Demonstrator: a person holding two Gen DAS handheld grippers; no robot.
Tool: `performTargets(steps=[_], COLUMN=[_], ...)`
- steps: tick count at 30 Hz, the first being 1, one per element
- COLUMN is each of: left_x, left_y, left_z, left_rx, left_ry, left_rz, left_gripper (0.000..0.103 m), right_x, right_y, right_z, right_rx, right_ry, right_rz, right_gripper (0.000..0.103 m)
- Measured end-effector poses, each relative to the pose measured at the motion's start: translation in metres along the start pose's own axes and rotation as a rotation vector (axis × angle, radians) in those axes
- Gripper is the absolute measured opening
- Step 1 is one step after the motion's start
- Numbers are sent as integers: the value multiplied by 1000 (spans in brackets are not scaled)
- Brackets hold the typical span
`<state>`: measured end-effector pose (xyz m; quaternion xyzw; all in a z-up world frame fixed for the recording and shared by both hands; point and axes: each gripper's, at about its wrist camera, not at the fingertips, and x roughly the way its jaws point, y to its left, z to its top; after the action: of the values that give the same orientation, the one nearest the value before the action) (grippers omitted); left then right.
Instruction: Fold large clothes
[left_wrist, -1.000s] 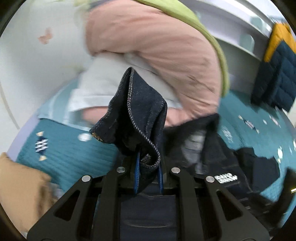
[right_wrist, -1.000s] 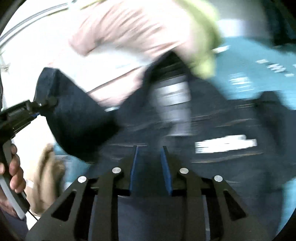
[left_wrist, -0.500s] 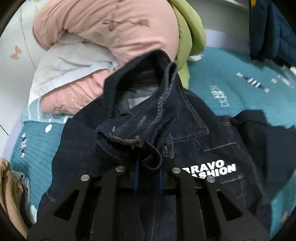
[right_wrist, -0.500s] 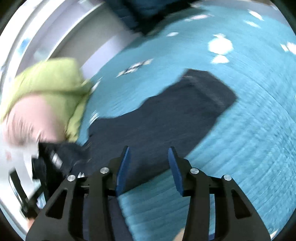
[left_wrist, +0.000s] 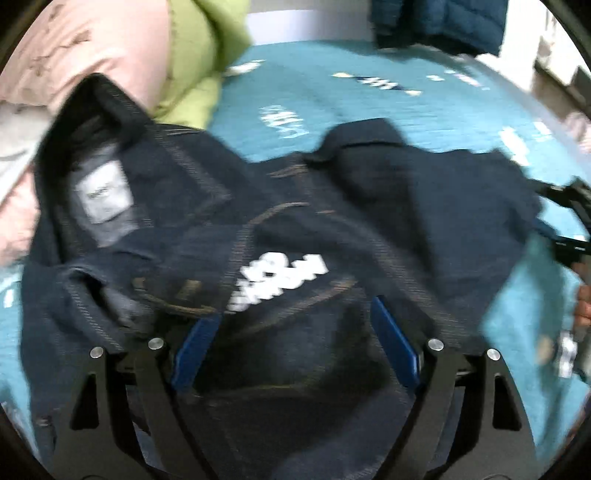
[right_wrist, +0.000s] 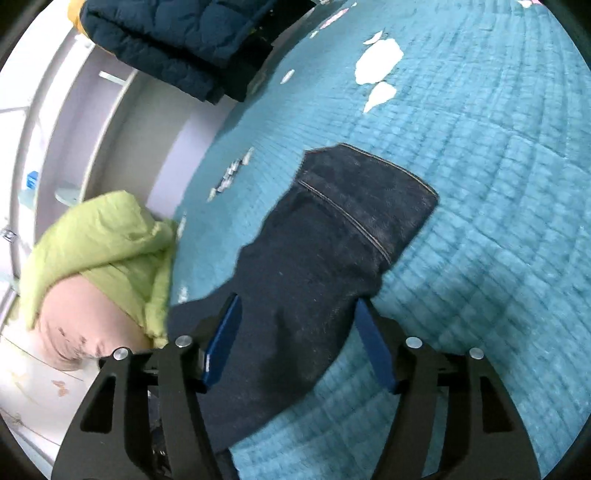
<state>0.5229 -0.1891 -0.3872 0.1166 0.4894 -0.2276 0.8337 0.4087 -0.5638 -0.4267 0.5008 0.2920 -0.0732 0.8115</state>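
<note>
Teal quilted bedding covered the bed and served as the folding surface, with a heap of pink and green duvets bunched against the pale headboard side and a folded navy quilted jacket lying further off on the bed. Spread across the quilt lay the dark denim jacket, front side up, its collar and inner label turned open toward the duvets and white lettering showing on the chest, though the left view was blurred. One sleeve stretched away over the bedding, cuff flat, in the right wrist view. Low over the body of the jacket hung the left gripper; its jaws were opening and stood wide, denim beneath and between the blue pads but nothing pinched. Over the near part of the sleeve, the right gripper was likewise opening, with the cloth lying loose between its pads rather than clamped. At the right edge of the left view a person's hand showed around the other tool's handle. By my reading, the garment had been laid out flat and let go, so the spreading step was ending and the folding proper had not begun. The next move would probably call for taking hold of the sleeve near its cuff, or an outer edge of the body, and bringing it across the chest, after smoothing the rumpled collar area.
</note>
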Motion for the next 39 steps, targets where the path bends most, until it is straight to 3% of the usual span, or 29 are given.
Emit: performTargets(steps=[3, 6, 8, 10, 13, 15, 18, 21, 23, 24, 28, 30, 32, 34, 36, 38, 39], left_x=[-17, -49, -69, -73, -54, -38, -2, 24, 20, 17, 12, 6, -2, 10, 37, 40, 31], left_y=[1, 24, 46, 72, 97, 95, 83, 53, 38, 32, 31, 46, 54, 50, 43, 41, 42], left_z=[1, 3, 2, 3, 1, 2, 2, -2, -1, 1, 6, 8, 13, 14, 12, 9, 11], left_rx=[-65, -175, -250, -327, -403, -399, -373, -300, -277, -277, -323, -444, -462, -484, -467, -456, -464], left_ry=[-37, -136, -201, -211, -119, -89, 24, 91, 71, 61, 61, 56, 23, 73, 212, 221, 182], left_rz=[-145, -231, -176, -77, -32, 0, -35, 27, 6, -19, -124, -243, -295, -300, -238, -222, -257], left_gripper=[83, 83, 88, 89, 89, 88, 88, 88, 89, 89, 89, 89, 89, 92, 93, 93, 93], right_x=[6, 8, 4, -2, -17, -17, -7, -3, 0, 1, -12, -26, -38, -50, -57, -61, -61], right_y=[1, -6, -4, -1, -9, -16, -19, -19, -19, -20, -12, 8, 28, 55, 87, 123, 144], right_z=[3, 9, 9, 7, 6, 8, 17, 26, 29, 31, 34, 35, 35, 33, 29, 21, 14], right_rx=[10, 76, 92, 100, 134, 157, 112, 74, 58, 52, 18, -44, -94, -147, -209, -281, -326], right_ry=[3, -6, -28, -59, -139, -154, -123, -105, -93, -85, -120, -154, -185, -213, -227, -218, -205], right_rz=[-8, -55, -104, -145, -214, -178, -111, -89, -65, -49, -1, 15, 49, 98, 140, 191, 214], right_gripper=[61, 49, 46, 46, 48, 49, 55, 54, 39, 22, 11, 10, 10, 10, 10, 10, 10])
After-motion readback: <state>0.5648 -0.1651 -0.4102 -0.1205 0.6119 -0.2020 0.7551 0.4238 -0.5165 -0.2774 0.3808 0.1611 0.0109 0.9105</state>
